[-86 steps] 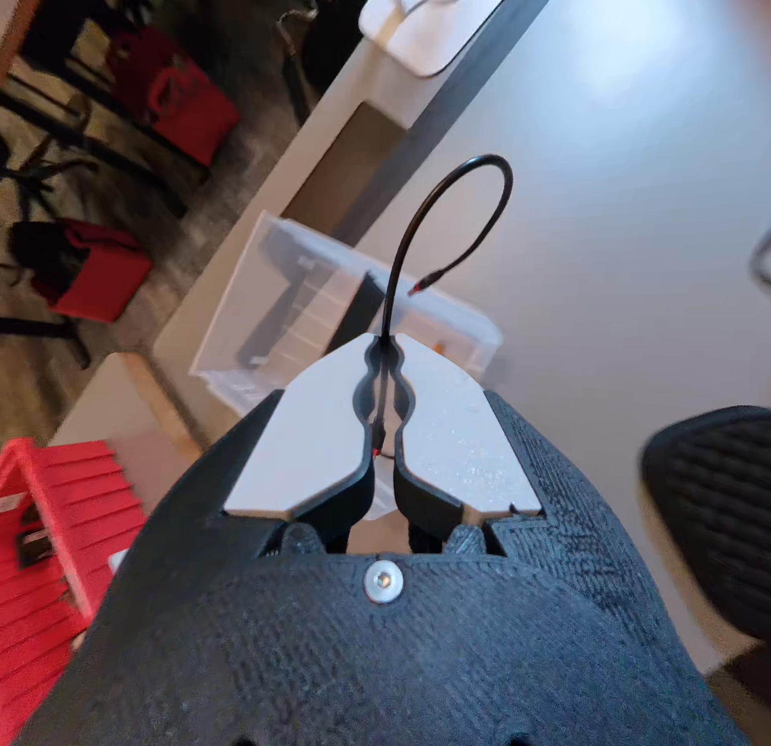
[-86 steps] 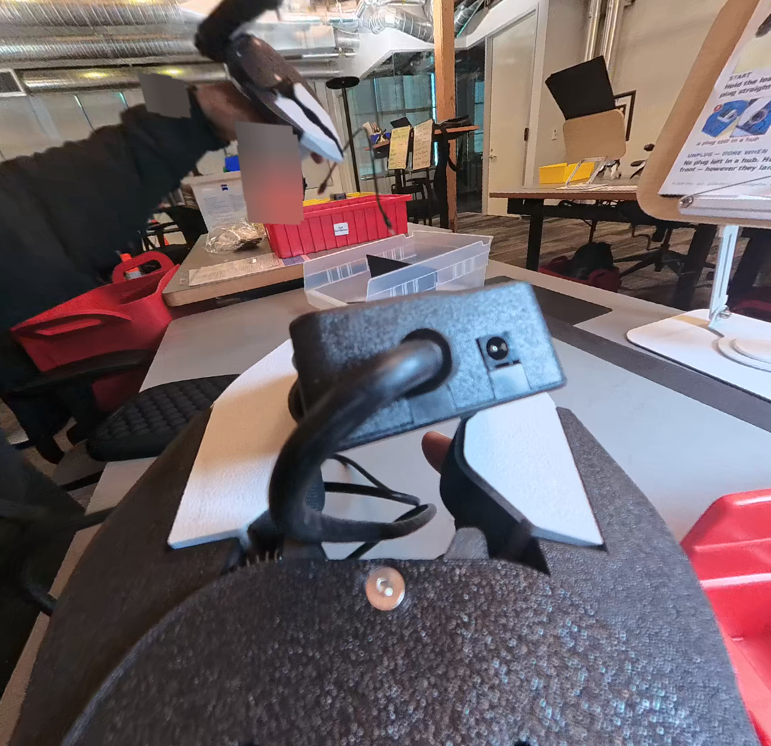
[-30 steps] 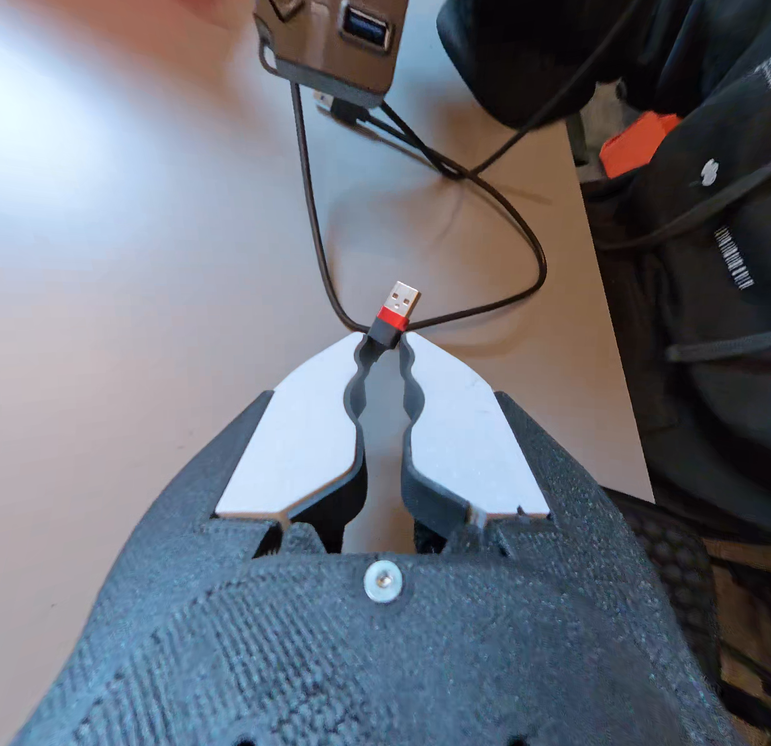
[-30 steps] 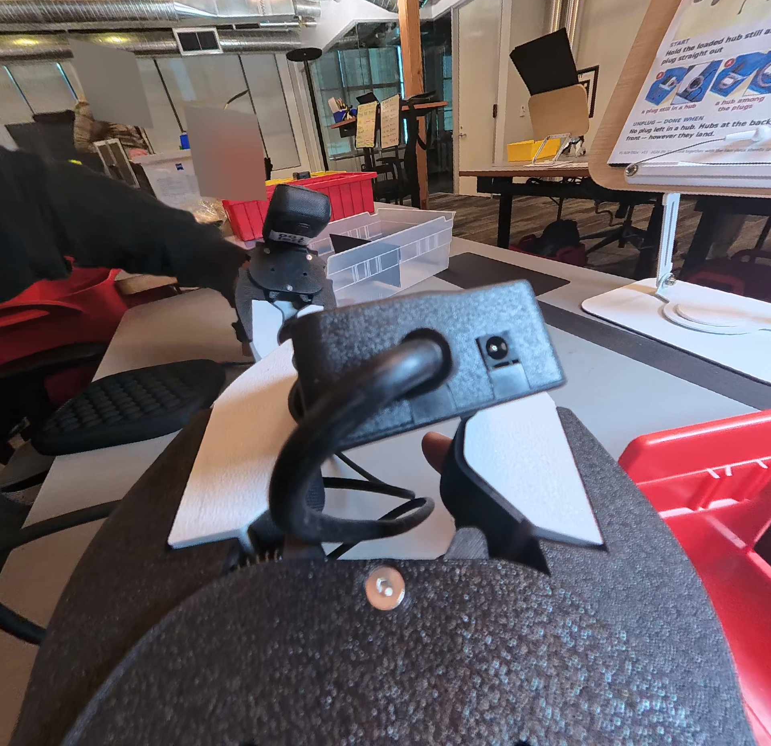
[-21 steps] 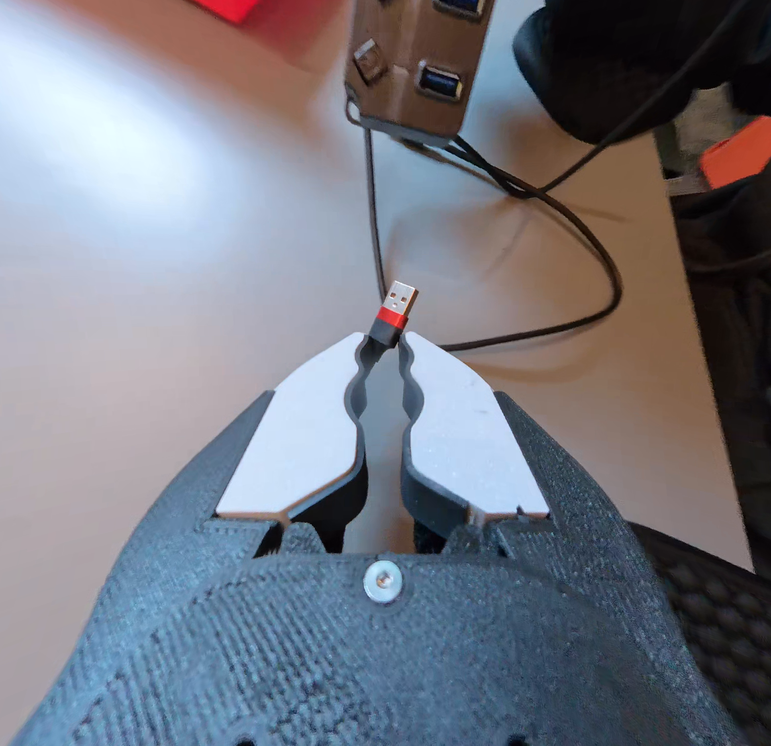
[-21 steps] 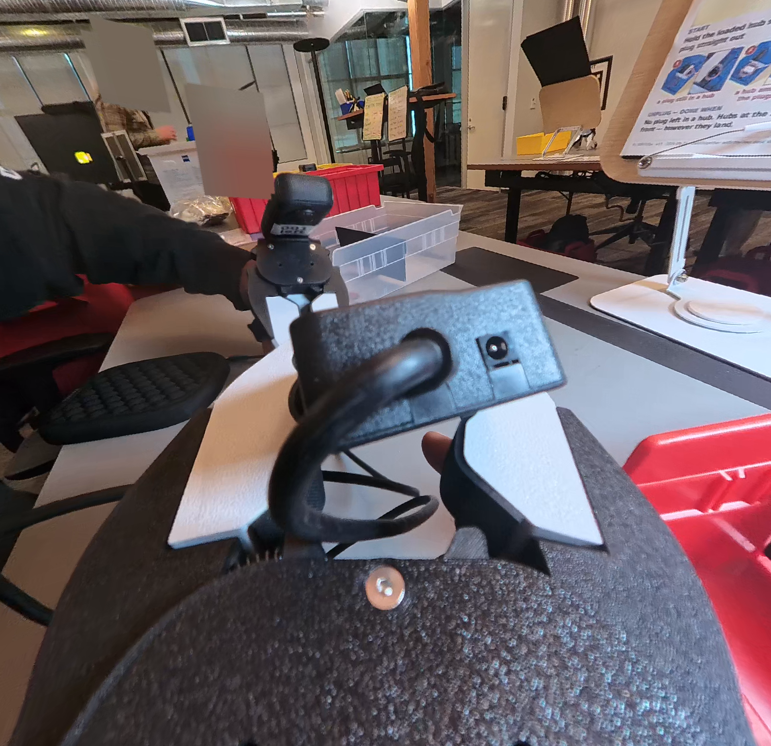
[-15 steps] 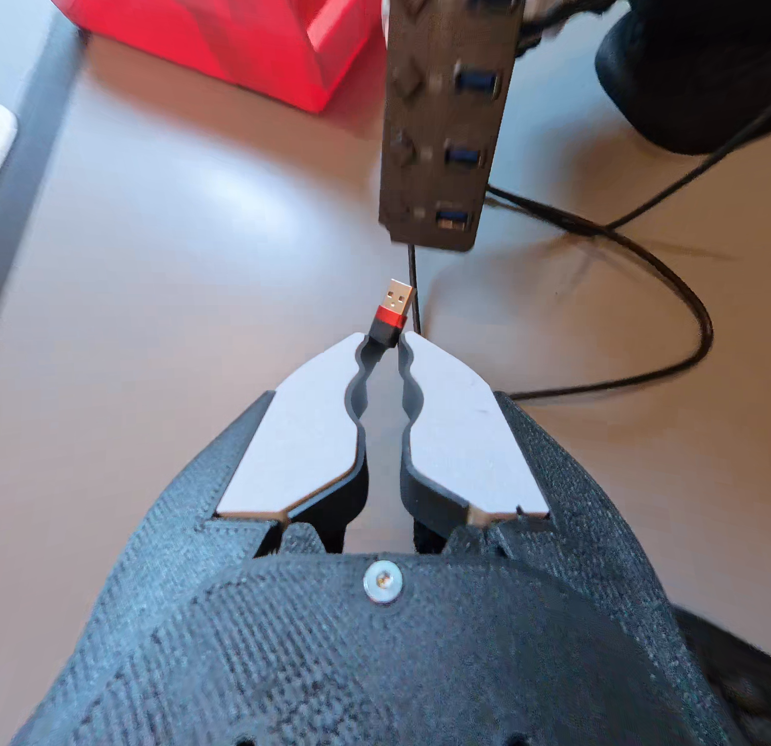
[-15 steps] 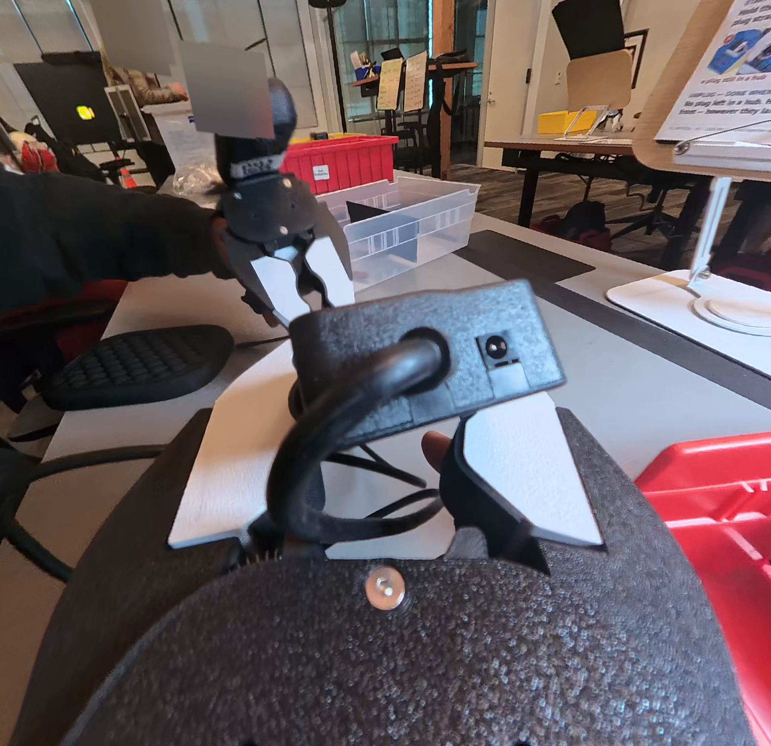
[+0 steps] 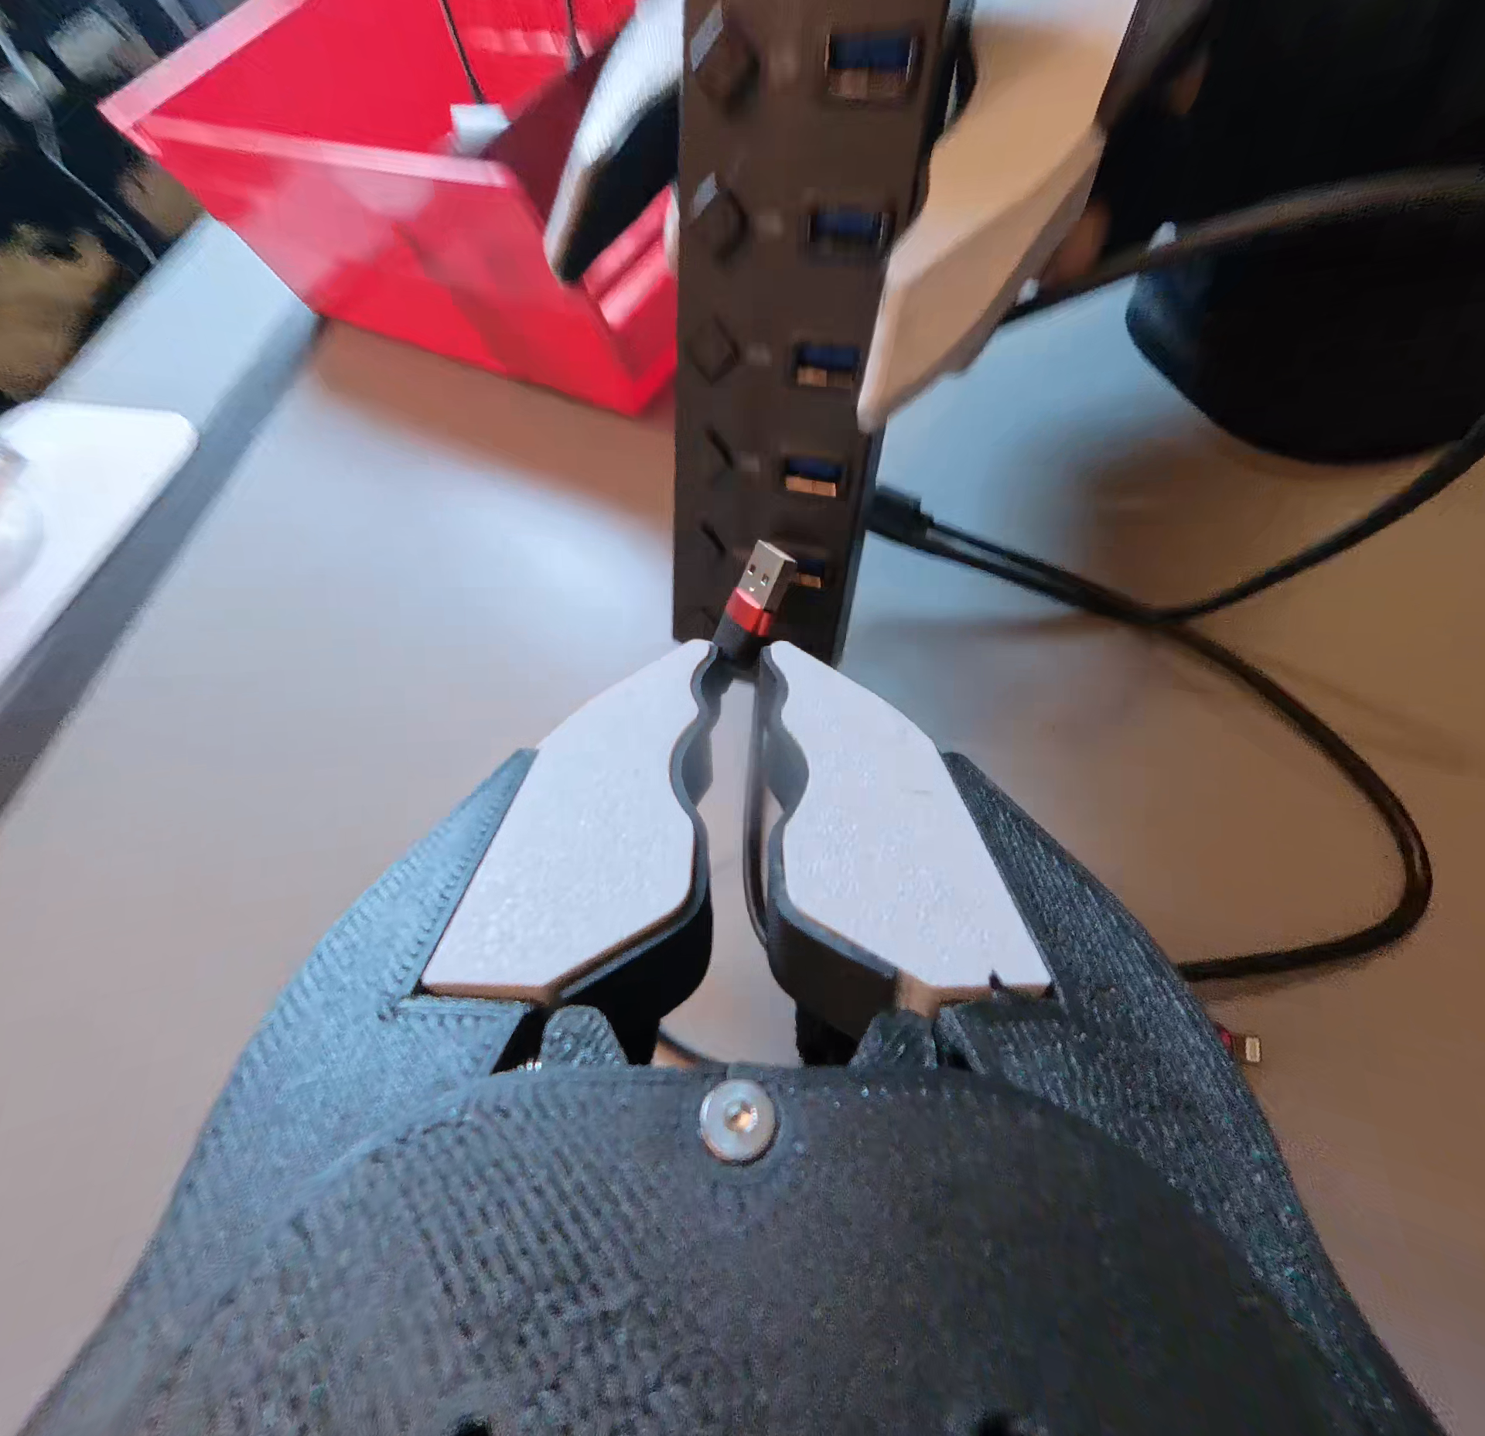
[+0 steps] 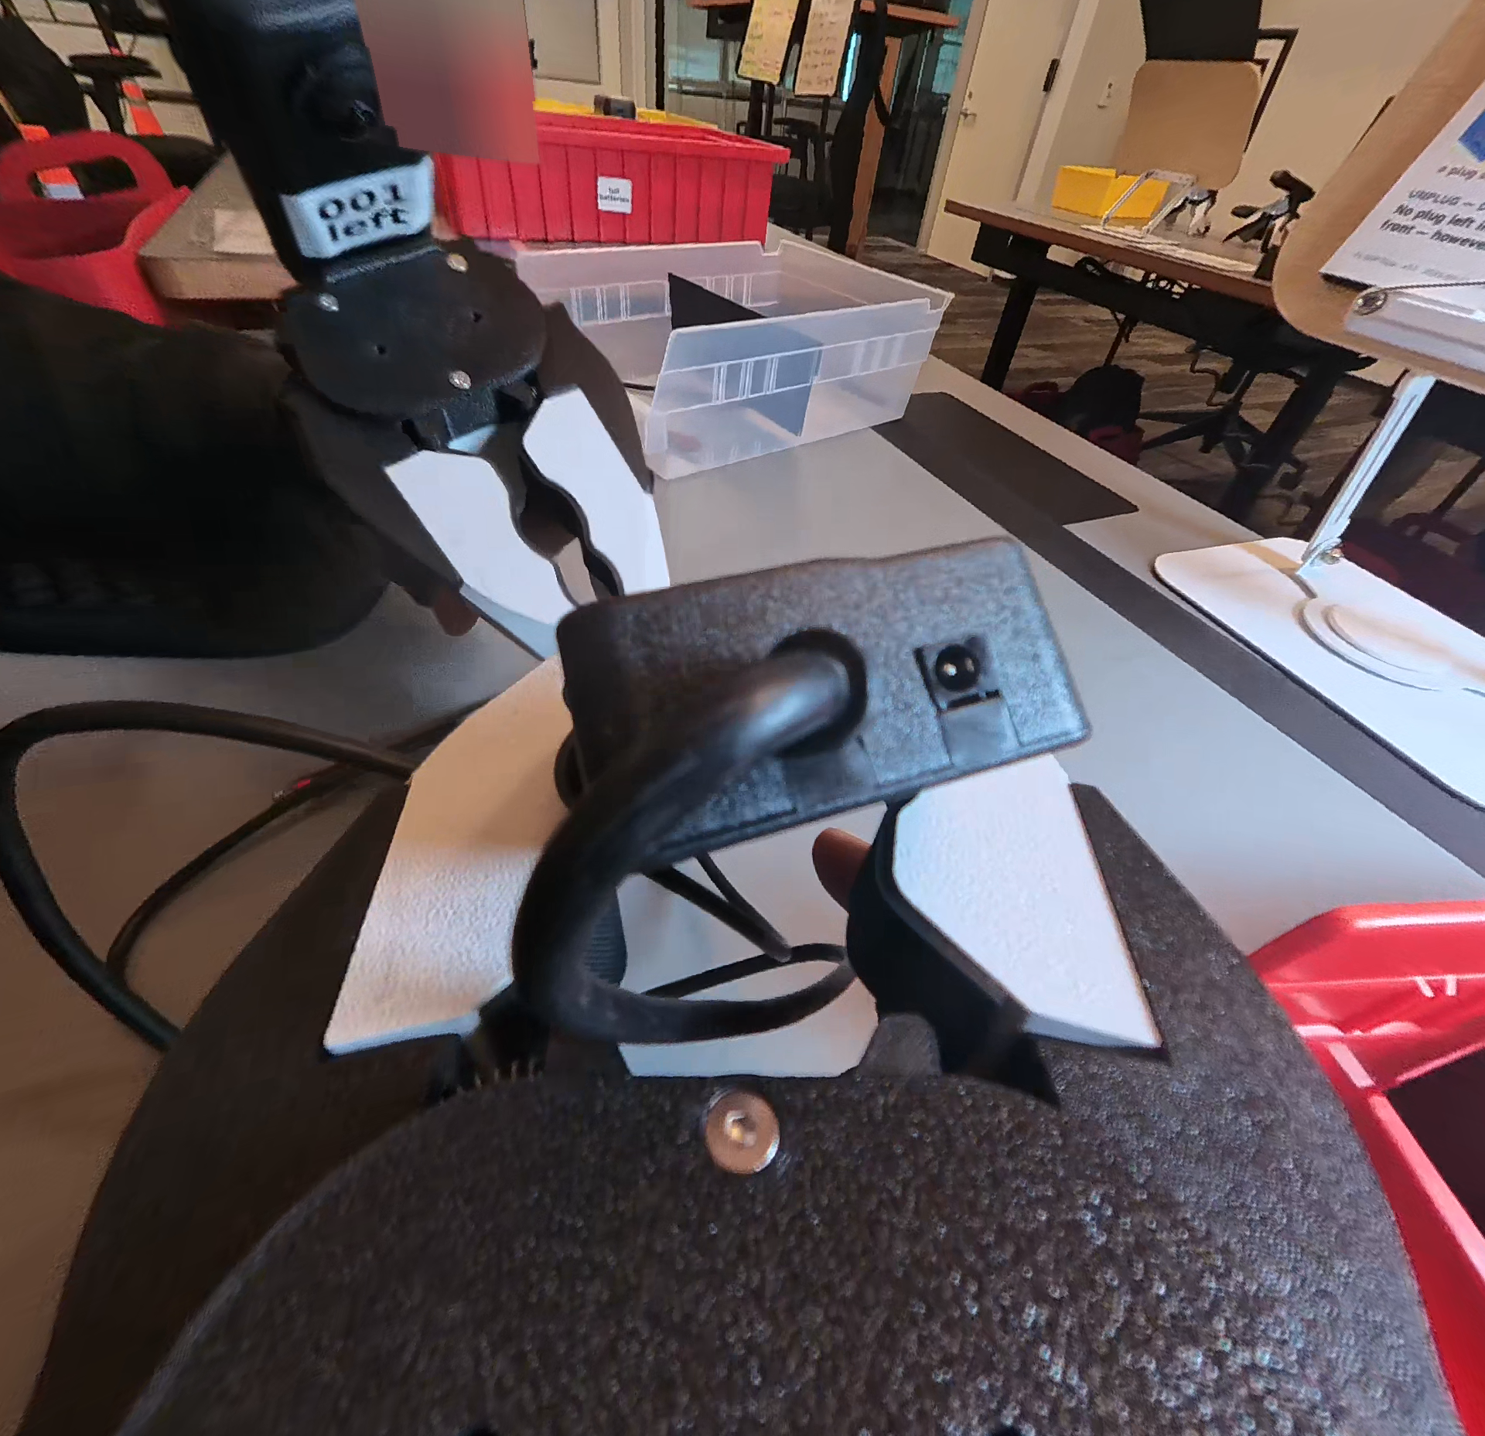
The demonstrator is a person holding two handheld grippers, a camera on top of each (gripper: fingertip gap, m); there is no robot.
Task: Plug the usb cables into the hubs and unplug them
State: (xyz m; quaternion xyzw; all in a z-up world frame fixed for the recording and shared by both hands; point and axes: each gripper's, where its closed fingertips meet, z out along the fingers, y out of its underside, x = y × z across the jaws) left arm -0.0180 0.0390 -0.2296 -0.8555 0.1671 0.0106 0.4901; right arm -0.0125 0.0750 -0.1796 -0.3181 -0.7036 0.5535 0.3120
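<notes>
My left gripper (image 9: 738,652) is shut on a USB cable plug (image 9: 755,594) with a red collar and a silver tip. The tip sits right at the nearest blue port (image 9: 807,571) of a long black USB hub (image 9: 771,289); I cannot tell whether it is inside. My right gripper (image 10: 812,722) is shut on that hub (image 10: 820,674) and holds it above the table, its thick black cable (image 10: 643,875) looping back. The right gripper's fingers (image 9: 972,265) flank the hub in the left wrist view. The left gripper (image 10: 554,562) shows just behind the hub in the right wrist view.
A red bin (image 9: 386,192) stands behind the hub; its corner shows at the right (image 10: 1382,1012). Black cables (image 9: 1326,755) loop on the tan table (image 9: 321,674). A clear plastic tray (image 10: 787,353) and a white stand base (image 10: 1318,618) sit farther off. A black chair armrest (image 9: 1318,337) is at the right. Some 7 centimetres of space lies between my two pairs of fingers.
The left gripper has moved the plug forward from open table up to the hub's lowest port. The hub now fills the upper view, closer than before. Both grips are unchanged.
</notes>
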